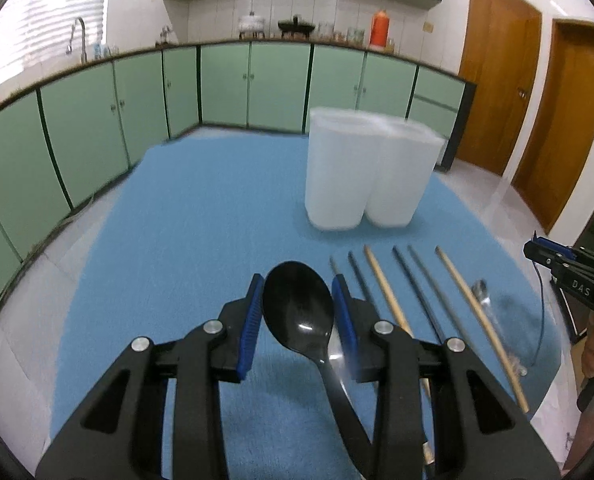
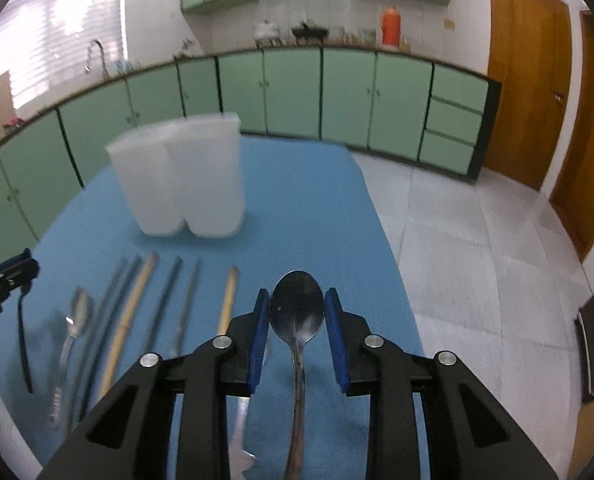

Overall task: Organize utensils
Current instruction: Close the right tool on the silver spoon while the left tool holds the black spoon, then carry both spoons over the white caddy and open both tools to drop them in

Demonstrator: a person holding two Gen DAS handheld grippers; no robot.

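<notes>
Black spoon (image 1: pixel 299 312) clamped between left gripper (image 1: pixel 298 312) pads, bowl far of tips. Steel spoon (image 2: pixel 297 312) likewise pinched in right gripper (image 2: pixel 297 314), handle trailing near.

Kitchen: pale green cabinets (image 1: pixel 253 80) below and above, white tiled wall (image 1: pixel 293 0), wooden doors (image 1: pixel 497 92), bright blinded window (image 1: pixel 49 28), pale tiled floor (image 2: pixel 477 248), blue-covered surface (image 1: pixel 217 208).

Twin translucent white plastic containers (image 1: pixel 367 172) standing side by side on blue cloth-covered table (image 1: pixel 201 216); wooden and dark metal chopsticks (image 2: pixel 145 312) lying in row before them, small steel spoon (image 2: pixel 75 328) lying at row's left.
</notes>
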